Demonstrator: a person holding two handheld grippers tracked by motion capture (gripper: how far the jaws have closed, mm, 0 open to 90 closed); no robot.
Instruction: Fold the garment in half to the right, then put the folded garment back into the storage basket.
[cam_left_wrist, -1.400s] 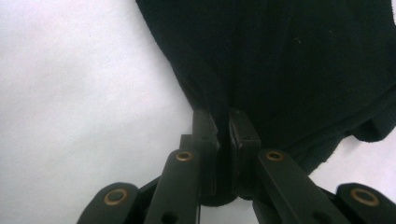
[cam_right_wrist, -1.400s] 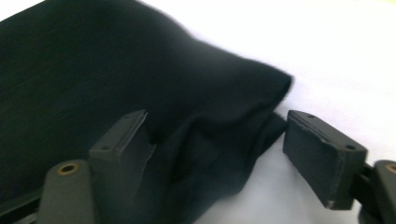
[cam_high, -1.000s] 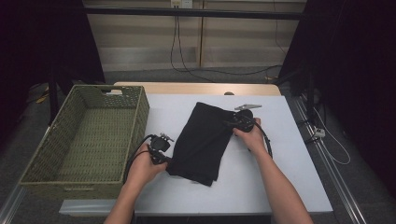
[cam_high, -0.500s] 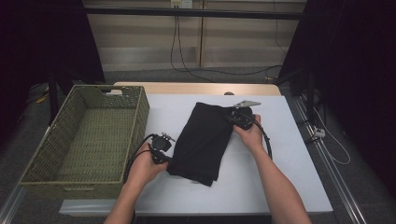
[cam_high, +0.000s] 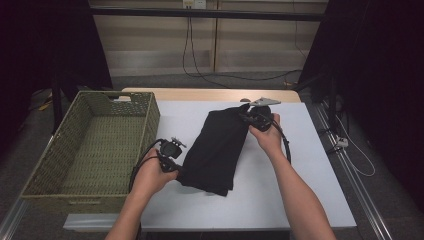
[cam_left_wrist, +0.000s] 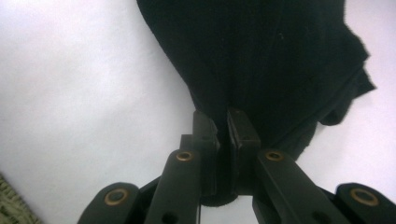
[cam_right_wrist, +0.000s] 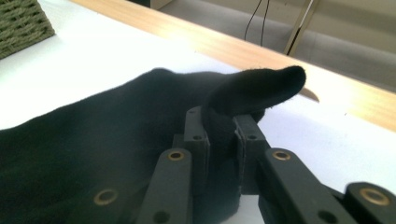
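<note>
Folded black cloth (cam_high: 218, 150) pinched at two ends on the white table top (cam_high: 310, 180).

The soft, dark fabric is lying in the middle of the high view, running from upper right to lower left. The left gripper (cam_high: 172, 162) is clamping its near, lower-left edge, jaws pressed together on a gathered fold (cam_left_wrist: 224, 116). The right gripper (cam_high: 250, 117) is gripping the far, upper-right corner, its jaws having just been closing on a raised tip of cloth (cam_right_wrist: 254, 91). A woven green rectangular basket (cam_high: 40, 170) is sitting at the left of the frame, just beside the table top.
</note>
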